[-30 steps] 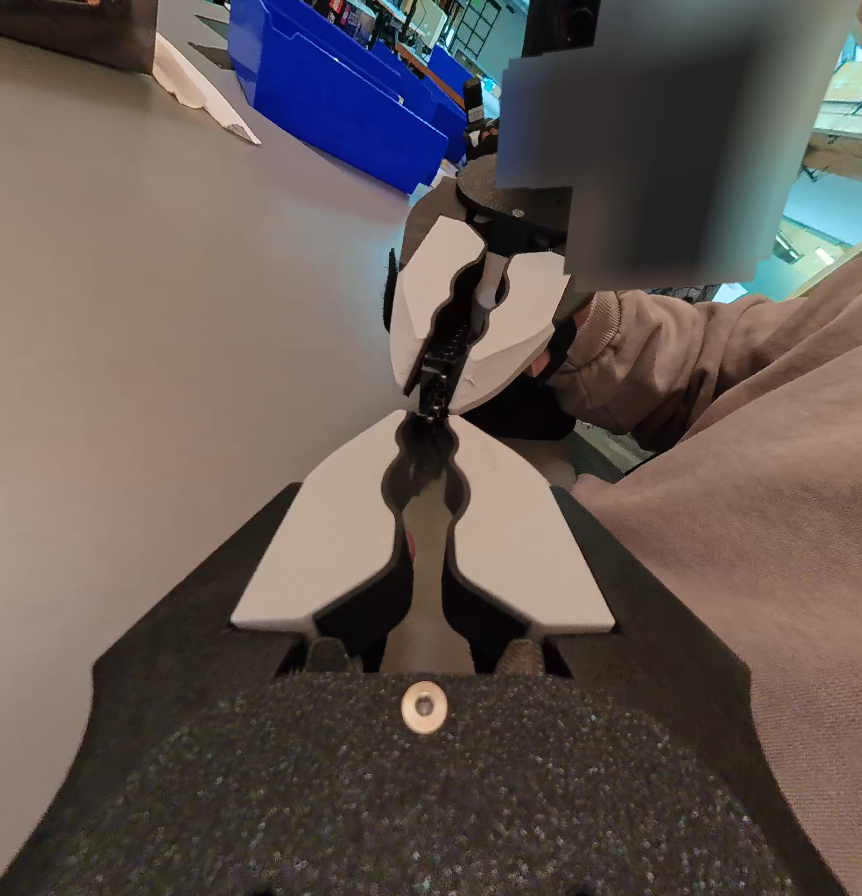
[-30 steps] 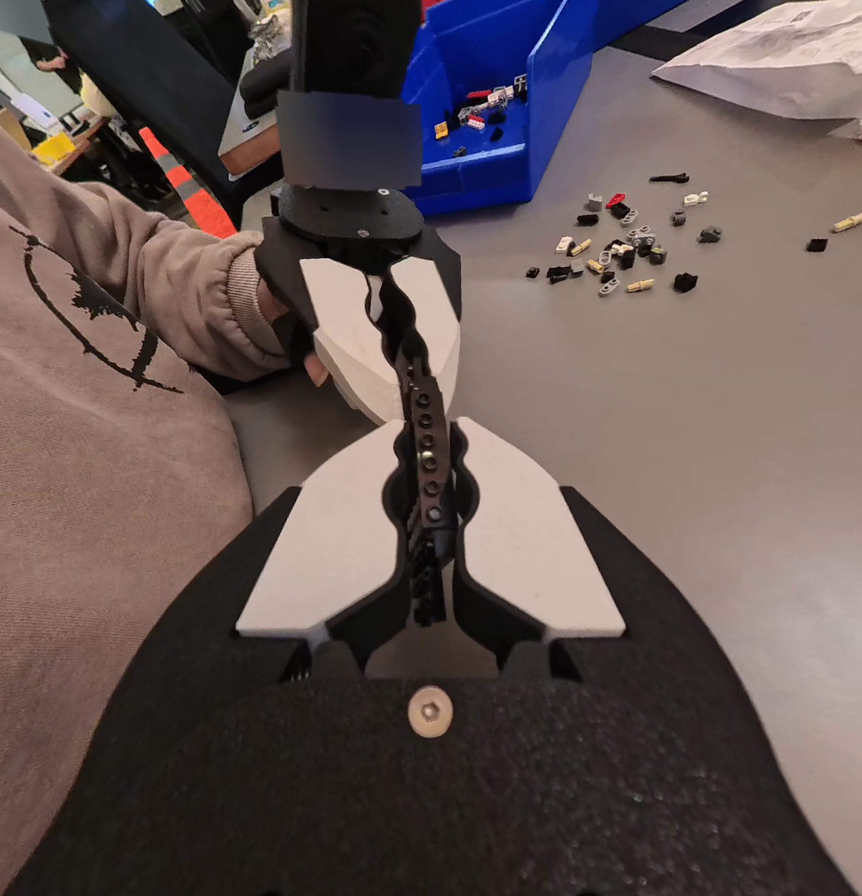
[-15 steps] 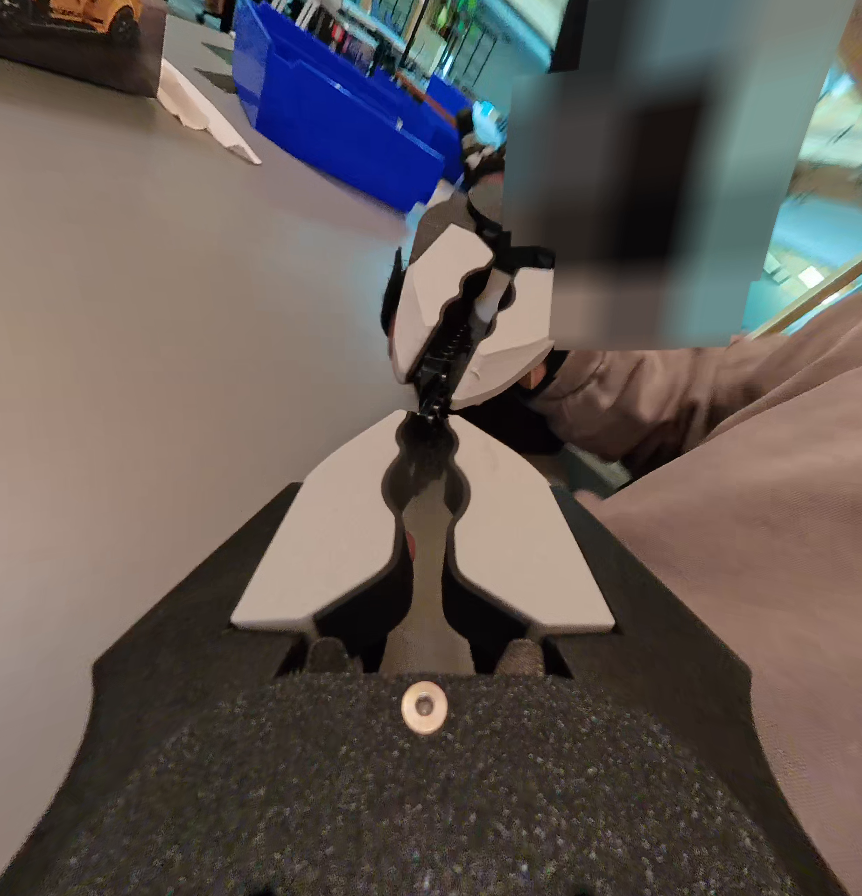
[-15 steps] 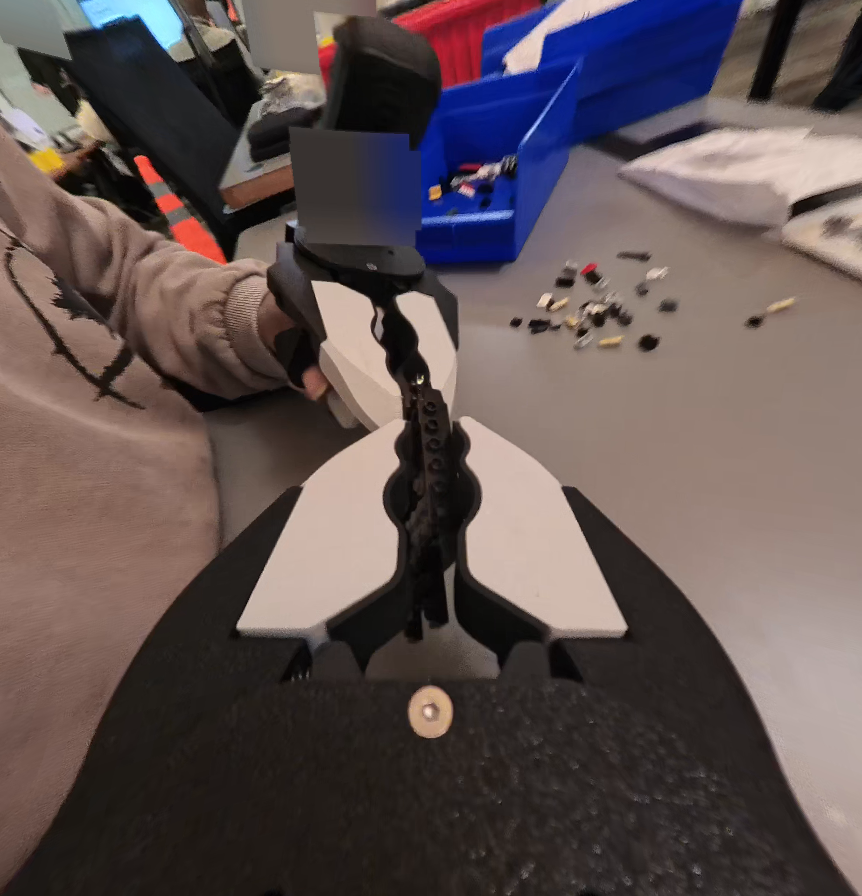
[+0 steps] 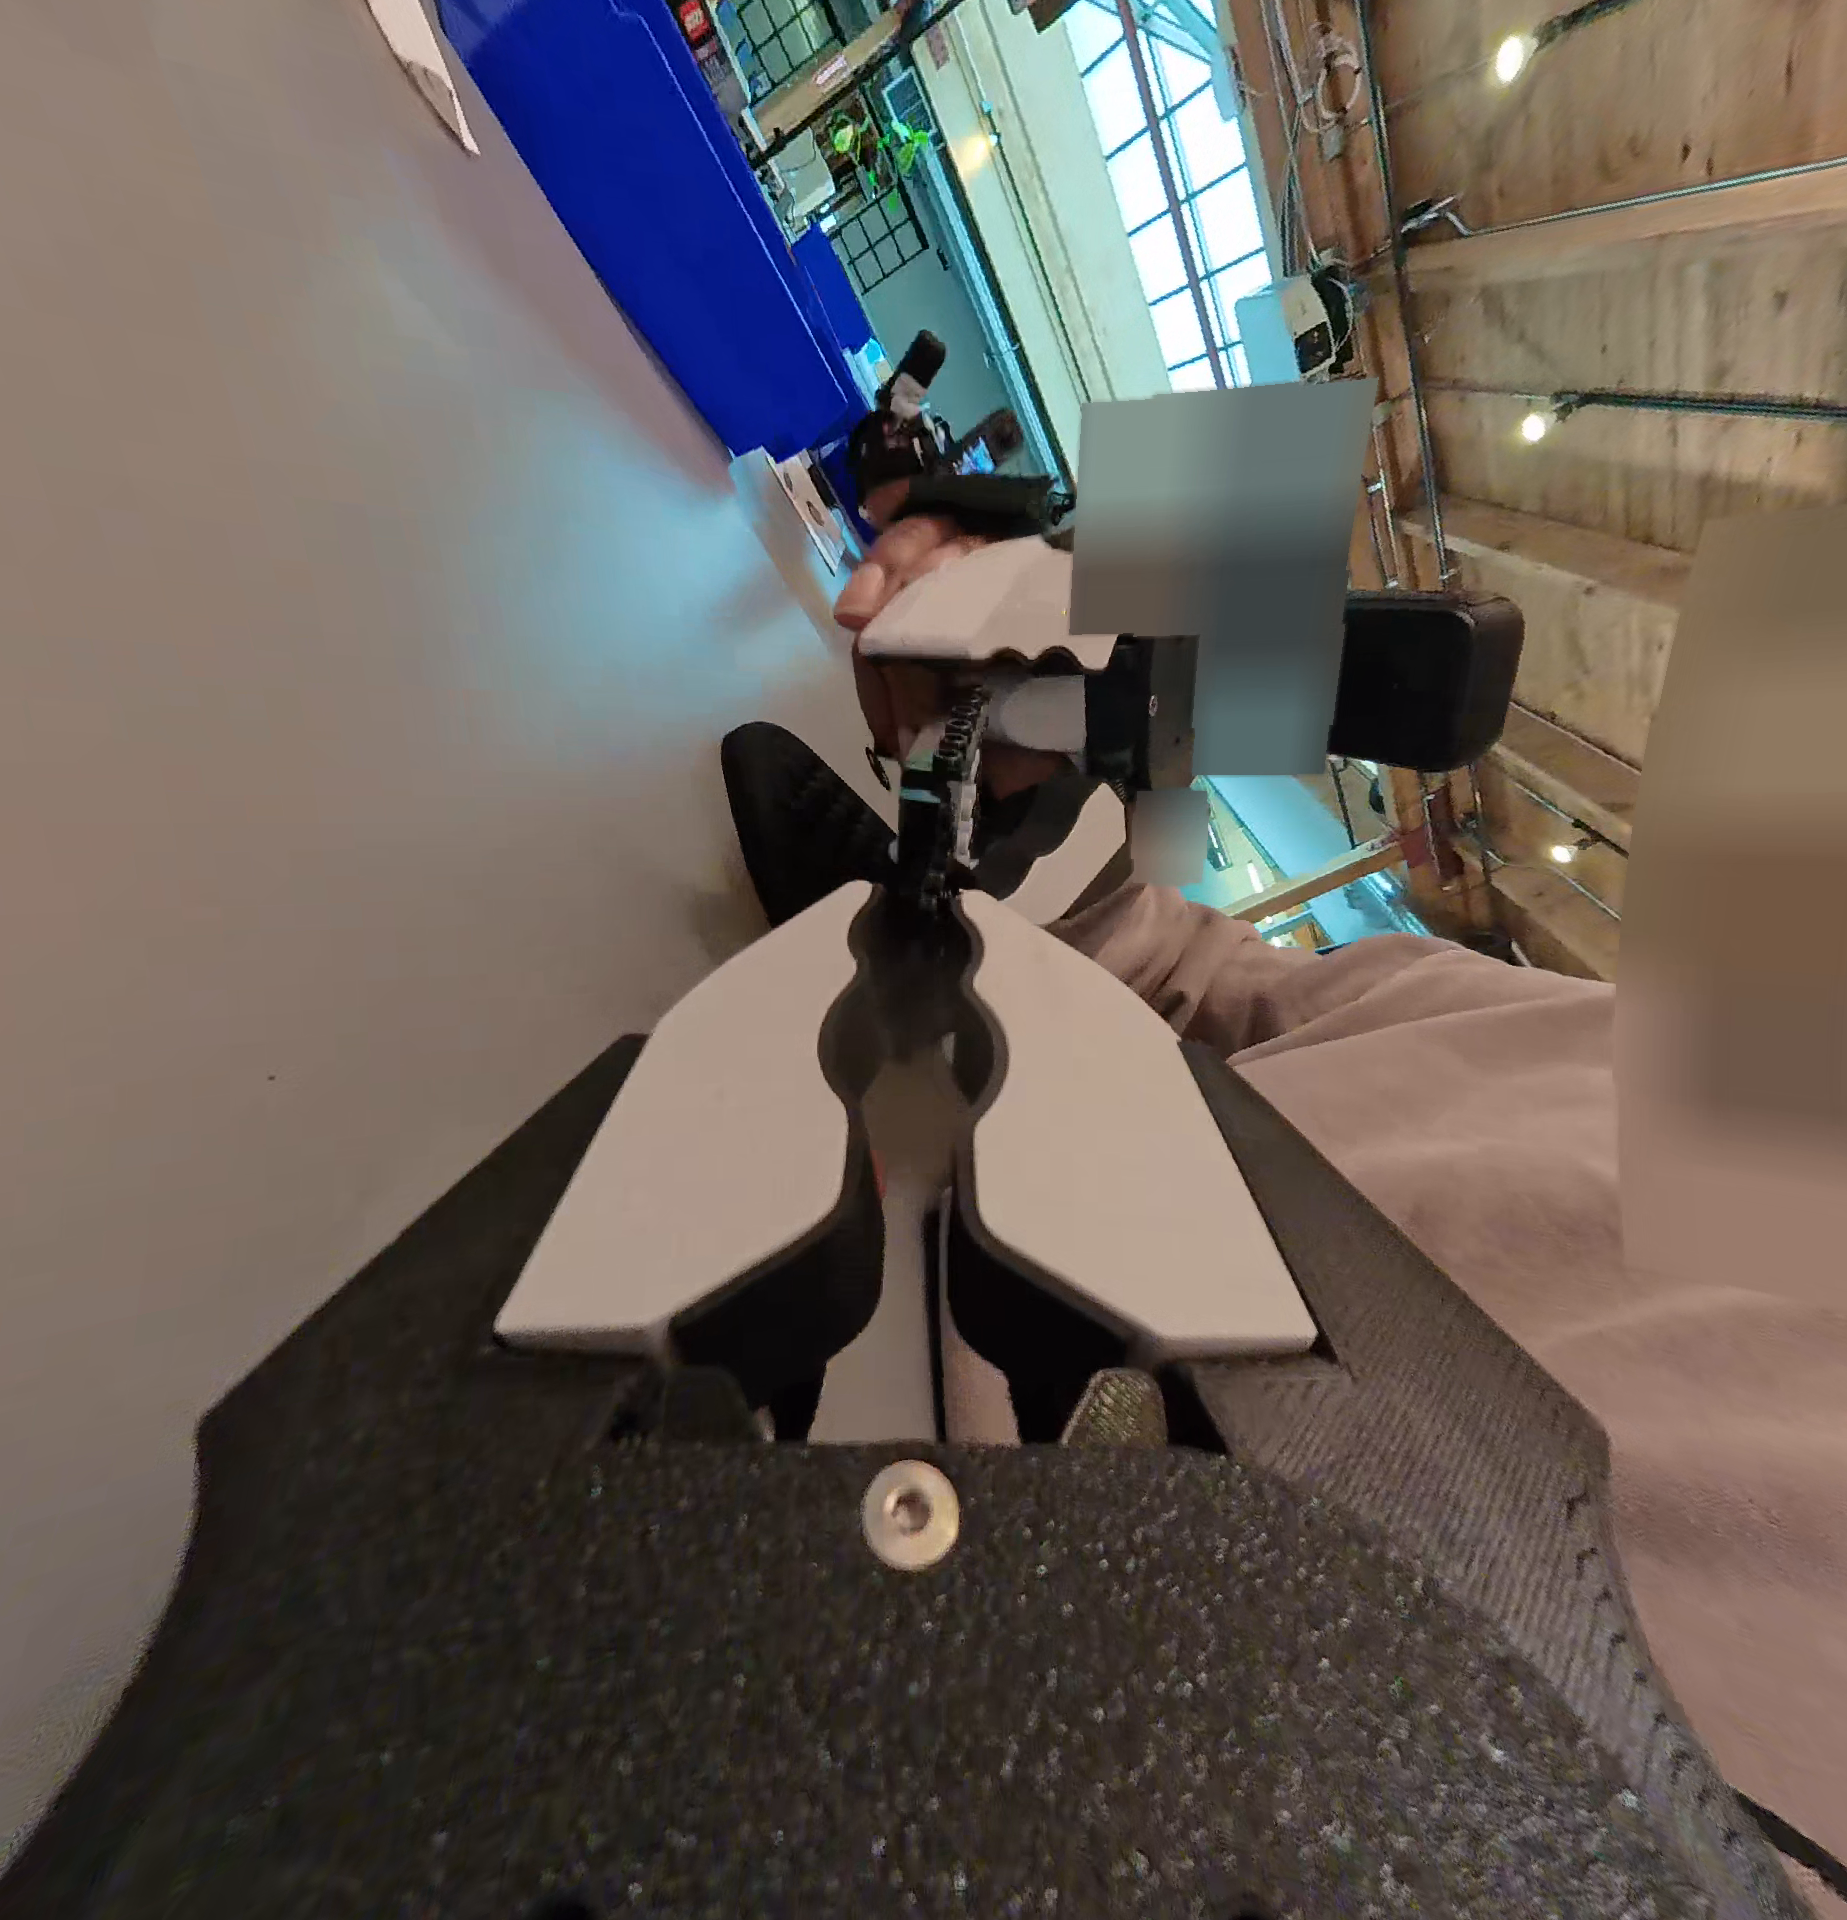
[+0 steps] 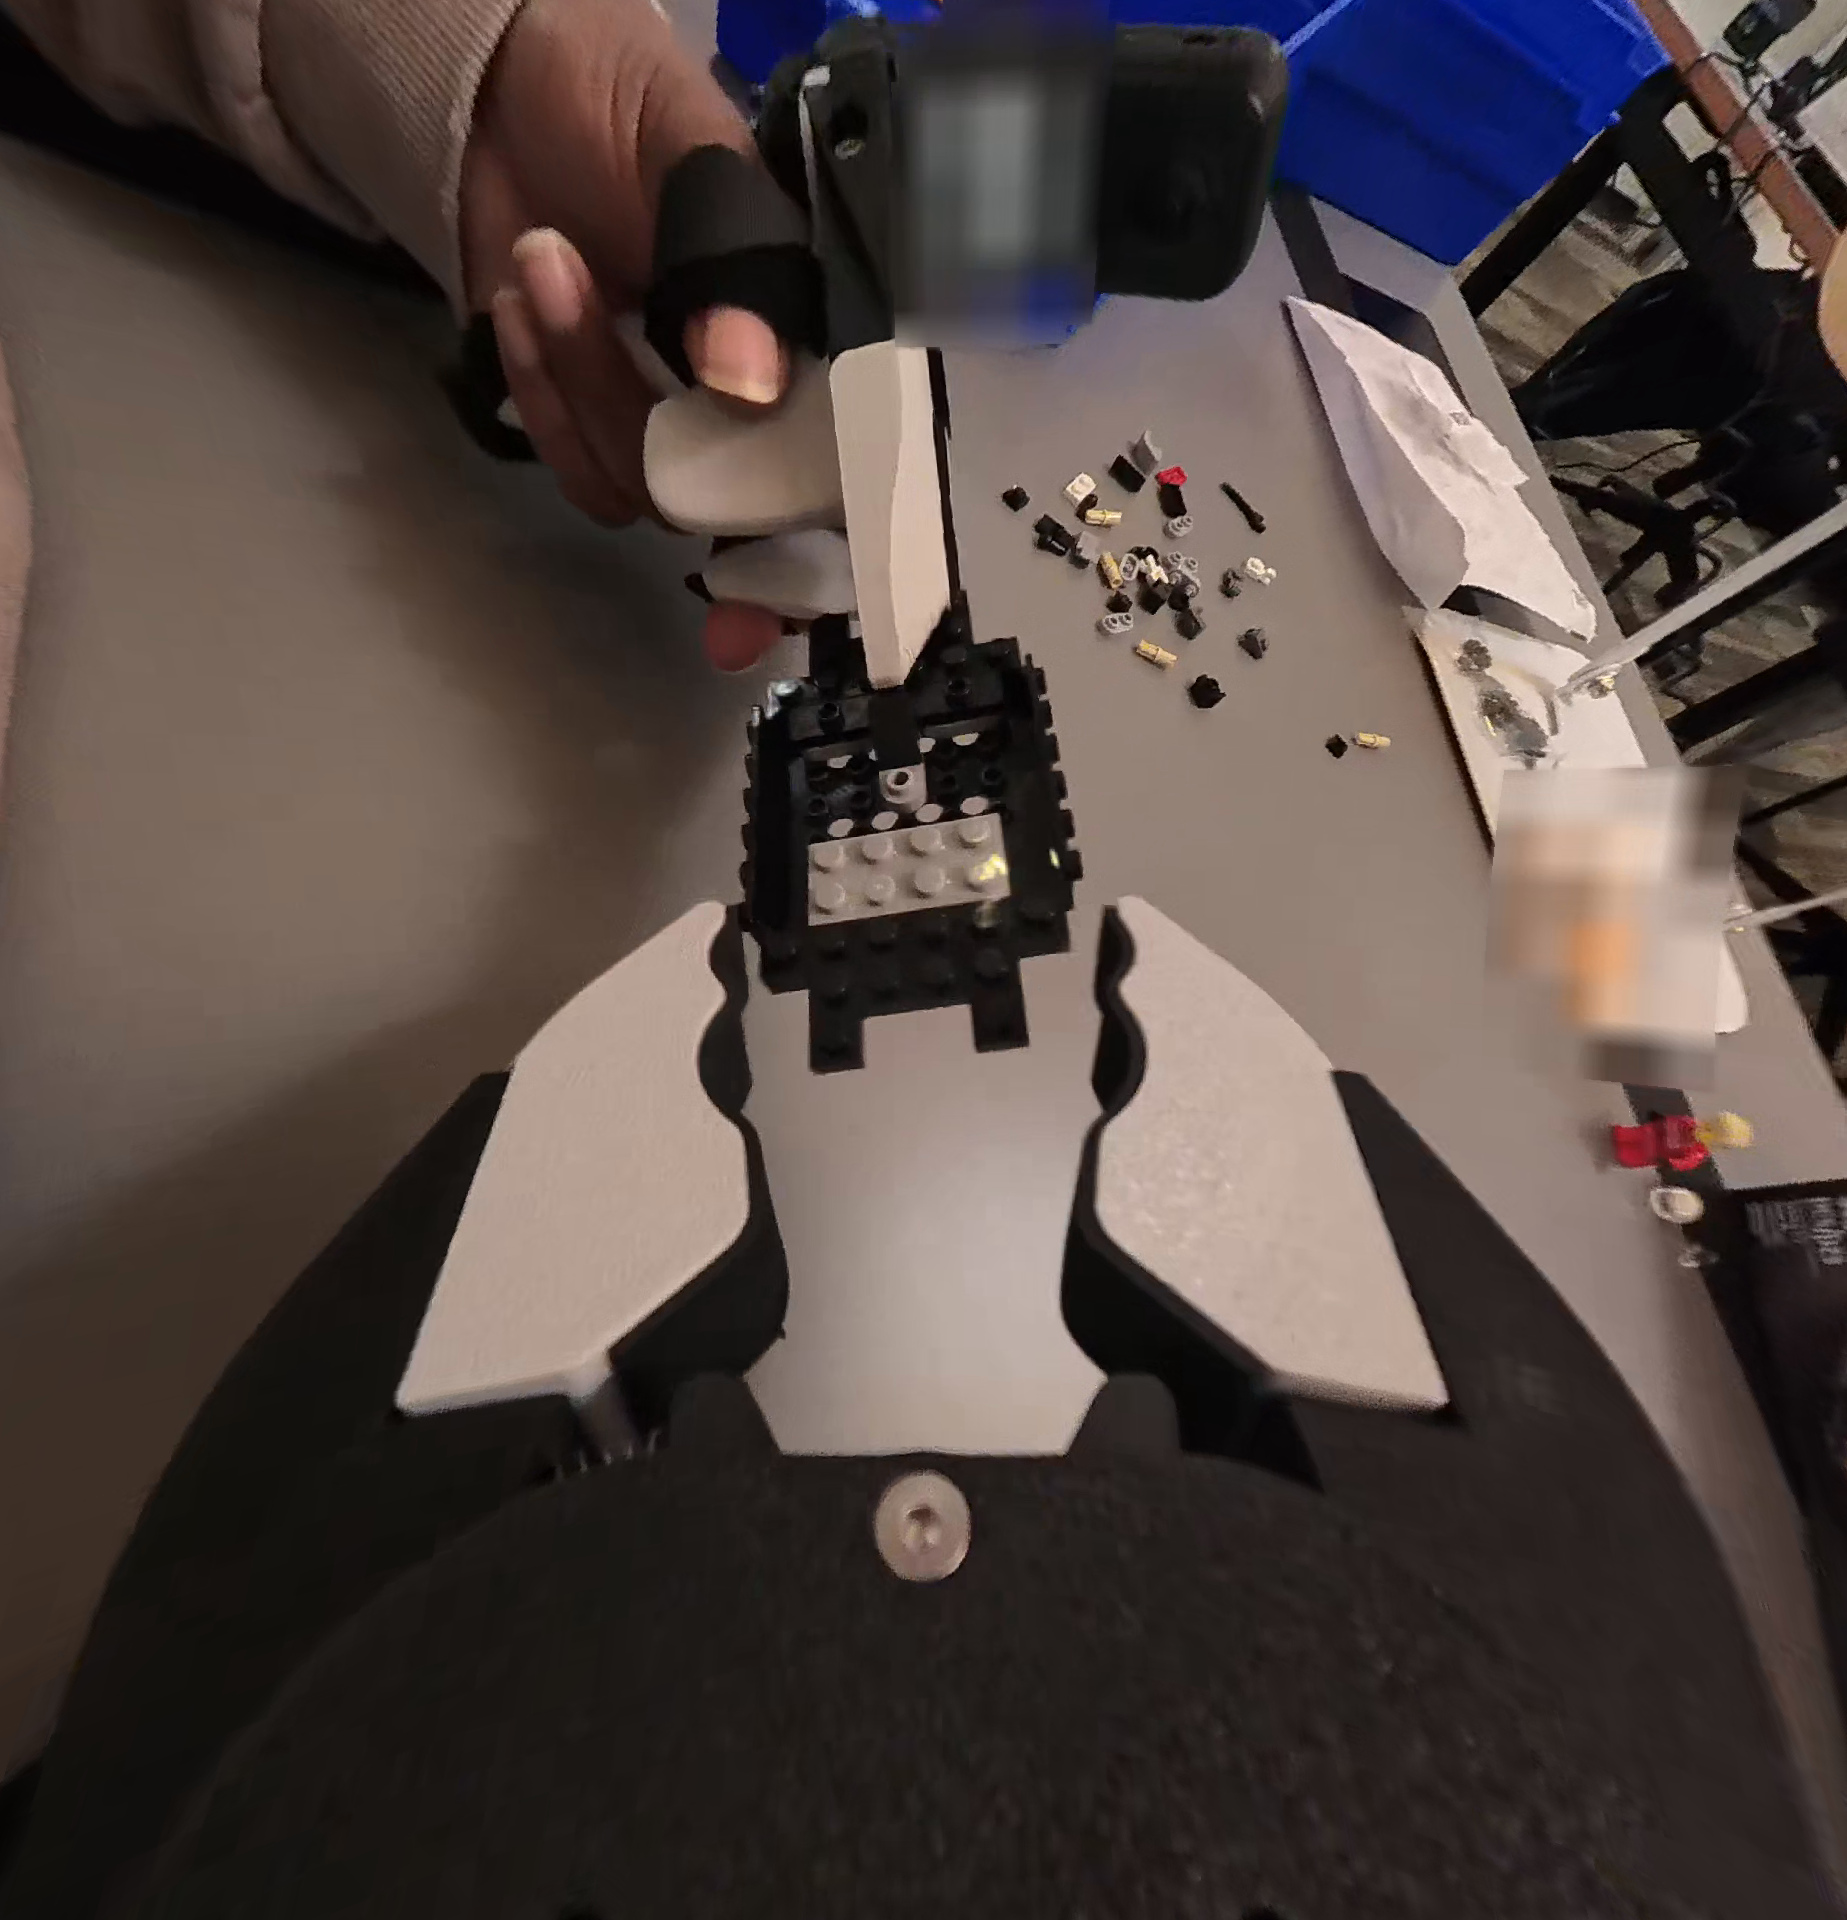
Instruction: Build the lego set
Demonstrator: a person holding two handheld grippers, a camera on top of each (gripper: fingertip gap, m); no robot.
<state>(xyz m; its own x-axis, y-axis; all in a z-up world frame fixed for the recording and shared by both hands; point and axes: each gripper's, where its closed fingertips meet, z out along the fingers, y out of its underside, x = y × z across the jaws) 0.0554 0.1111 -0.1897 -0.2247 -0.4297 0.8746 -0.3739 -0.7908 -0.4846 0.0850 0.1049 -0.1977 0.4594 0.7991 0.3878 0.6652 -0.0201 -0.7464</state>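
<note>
Left claw pinches the black lego frame at its far edge; right claw gapes empty. Grey desk carries loose pieces before blue bins. Frame's length runs toward the right claw.

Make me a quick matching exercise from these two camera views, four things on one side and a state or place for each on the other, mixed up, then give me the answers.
Things:
1. left gripper
2. right gripper
3. grey plate
4. loose small pieces

States or places:
A. scattered on the table
B. open, holding nothing
C. inside the black lego frame
D. shut on the black lego frame's edge

Pairs: 1-D, 2-B, 3-C, 4-A
</note>
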